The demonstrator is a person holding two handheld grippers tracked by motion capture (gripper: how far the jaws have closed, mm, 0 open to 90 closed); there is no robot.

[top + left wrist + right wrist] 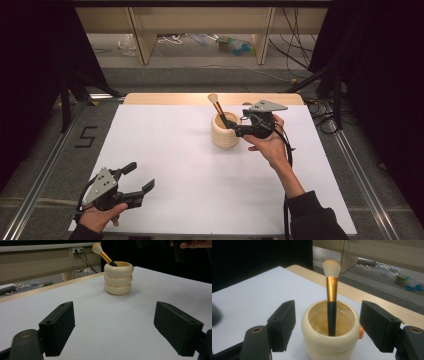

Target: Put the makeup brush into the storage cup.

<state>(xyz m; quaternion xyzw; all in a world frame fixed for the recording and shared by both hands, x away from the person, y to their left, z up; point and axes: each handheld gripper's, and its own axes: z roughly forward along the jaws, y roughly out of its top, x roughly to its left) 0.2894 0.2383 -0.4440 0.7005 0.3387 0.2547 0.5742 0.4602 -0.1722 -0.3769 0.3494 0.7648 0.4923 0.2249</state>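
Evidently the right gripper [239, 128] hangs just beside the cream ribbed holder [225, 132] on the white table [175, 165], jaws wide on either side of its rim and gripping nothing, likely lined up for the makeup brush [331, 302] leaning inside. Near the table's front edge, well apart, the left gripper [136, 181] waits with jaws wide and empty.

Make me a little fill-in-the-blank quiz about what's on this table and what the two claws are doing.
1. The makeup brush stands inside a cream-coloured ____.
2. The brush's bristles point ____.
3. The right claw has its jaws open on either side of the ____.
4. The left claw holds ____.

Missing words: holder; up; holder; nothing
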